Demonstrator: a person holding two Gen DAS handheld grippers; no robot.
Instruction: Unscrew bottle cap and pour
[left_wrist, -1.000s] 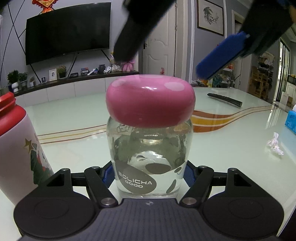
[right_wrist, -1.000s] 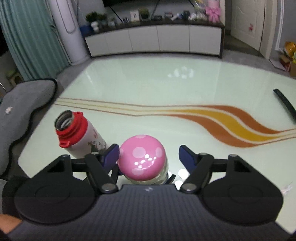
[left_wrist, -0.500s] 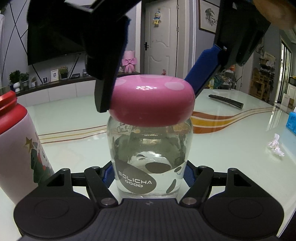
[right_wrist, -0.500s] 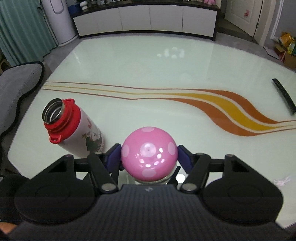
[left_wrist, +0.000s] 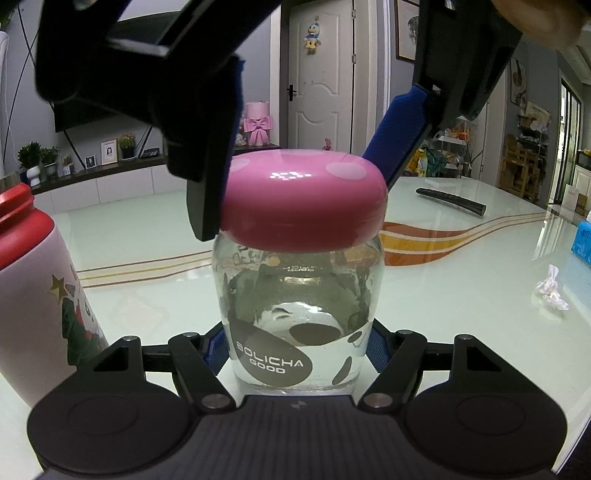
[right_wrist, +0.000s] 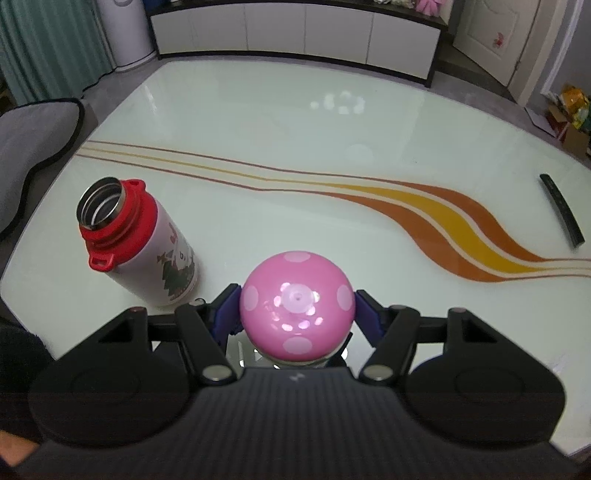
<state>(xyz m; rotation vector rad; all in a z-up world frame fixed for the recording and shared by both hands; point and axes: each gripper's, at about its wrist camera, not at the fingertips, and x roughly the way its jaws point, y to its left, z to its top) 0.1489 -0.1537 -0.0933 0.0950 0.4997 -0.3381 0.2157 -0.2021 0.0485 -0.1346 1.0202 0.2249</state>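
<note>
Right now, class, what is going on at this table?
A person is working two hand-held tools on a glass bottle with a pink cap. The left tool grips the bottle's body on the table; the right tool has closed on the cap from above. The cap is still on. An open red-topped flask stands beside it.

Ahead of your left gripper: white door (left_wrist: 320, 86), low white cabinet (left_wrist: 110, 184).
Beneath: glossy table (right_wrist: 295, 122), orange waves.
</note>
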